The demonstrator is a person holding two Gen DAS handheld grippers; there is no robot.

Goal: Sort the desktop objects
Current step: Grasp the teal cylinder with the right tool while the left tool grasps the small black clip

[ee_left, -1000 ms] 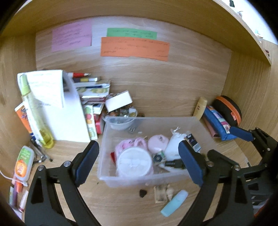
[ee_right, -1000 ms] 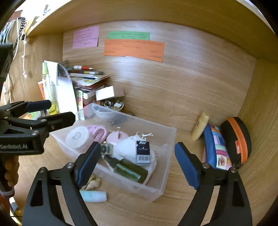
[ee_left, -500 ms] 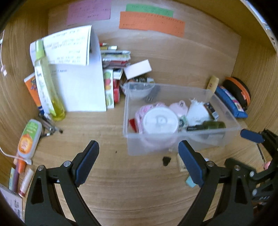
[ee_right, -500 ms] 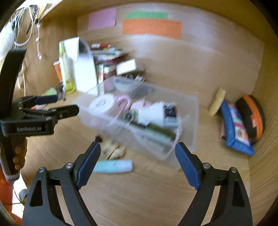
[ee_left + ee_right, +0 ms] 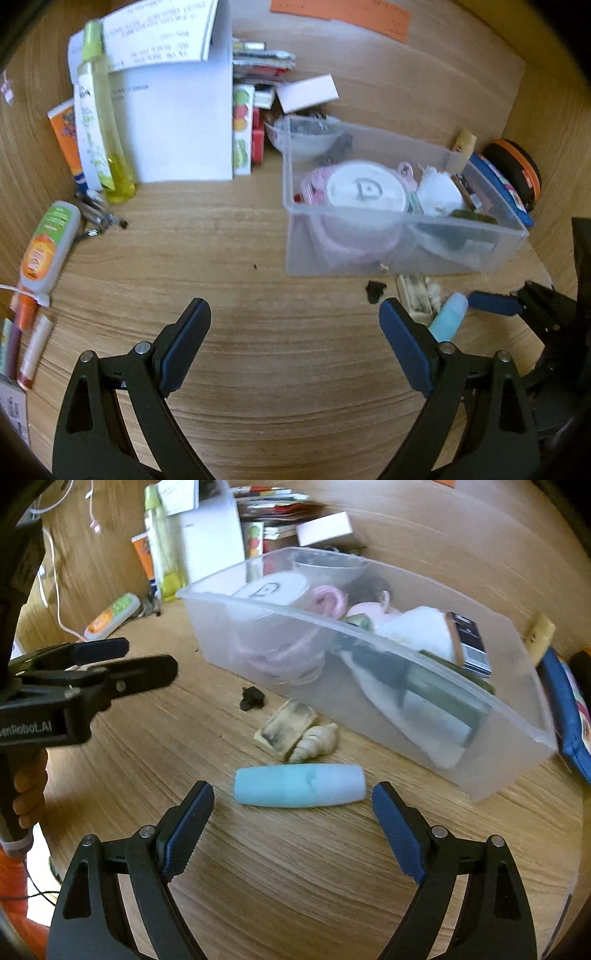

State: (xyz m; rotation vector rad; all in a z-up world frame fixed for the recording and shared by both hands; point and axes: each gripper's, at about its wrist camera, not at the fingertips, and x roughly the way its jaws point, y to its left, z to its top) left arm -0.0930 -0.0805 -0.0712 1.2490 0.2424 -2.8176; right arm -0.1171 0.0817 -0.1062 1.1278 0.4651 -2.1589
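Observation:
A clear plastic bin (image 5: pixel 369 635) (image 5: pixel 402 218) on the wooden desk holds a white round lid, pink items, a dark green bottle and a white pouch. In front of it lie a pale blue tube (image 5: pixel 300 785) (image 5: pixel 448 322), a seashell (image 5: pixel 318 741), a worn eraser (image 5: pixel 286 728) and a small black clip (image 5: pixel 252 698) (image 5: pixel 375 289). My right gripper (image 5: pixel 293 814) hangs open just above and in front of the blue tube, which lies crosswise ahead of its jaws, untouched. My left gripper (image 5: pixel 294 338) is open over bare desk, left of the bin.
A white paper stand (image 5: pixel 177 122), a yellow spray bottle (image 5: pixel 99 118), stacked books and an orange-green tube (image 5: pixel 48 247) crowd the back left. Pens lie at the left edge. A blue pouch (image 5: pixel 565 716) and an orange-trimmed black case (image 5: pixel 517 170) sit right of the bin.
Both grippers have dropped and tilted down toward the desk. The right one has closed in on the blue tube, which now lies just ahead of its jaws. Both stay open.

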